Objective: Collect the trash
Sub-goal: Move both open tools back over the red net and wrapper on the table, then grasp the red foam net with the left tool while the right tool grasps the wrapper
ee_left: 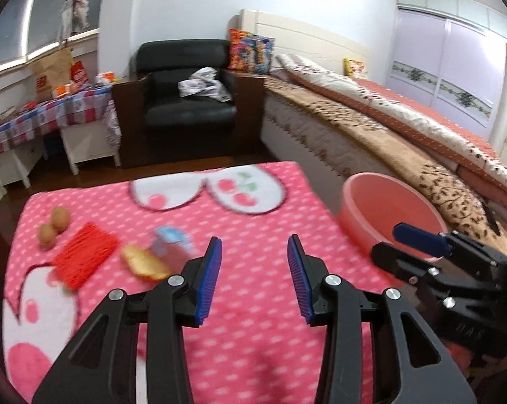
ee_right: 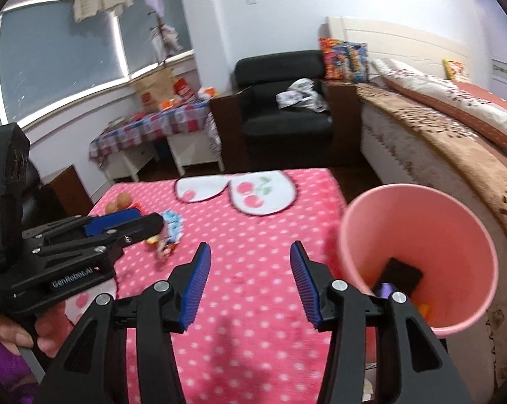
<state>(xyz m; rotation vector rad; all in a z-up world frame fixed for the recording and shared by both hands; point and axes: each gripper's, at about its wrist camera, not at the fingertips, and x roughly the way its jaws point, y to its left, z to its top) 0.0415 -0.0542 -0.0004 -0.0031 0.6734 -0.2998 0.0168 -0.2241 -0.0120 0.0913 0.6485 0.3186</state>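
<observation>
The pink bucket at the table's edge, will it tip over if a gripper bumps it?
Probably fairly easily. The pink bucket looks like thin plastic, tall, narrowing toward its base, so likely light and top-heavy. Only a few scraps lie inside, adding little weight. It seems to stand near the edge of the pink blanket, so a push could topple it.

Both wrist views over pink blanket (ee_left: pixel 253 202)

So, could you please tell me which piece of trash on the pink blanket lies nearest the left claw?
The yellow-orange scrap, just left of the left claw; the red card and brown nuts lie farther left.
</observation>
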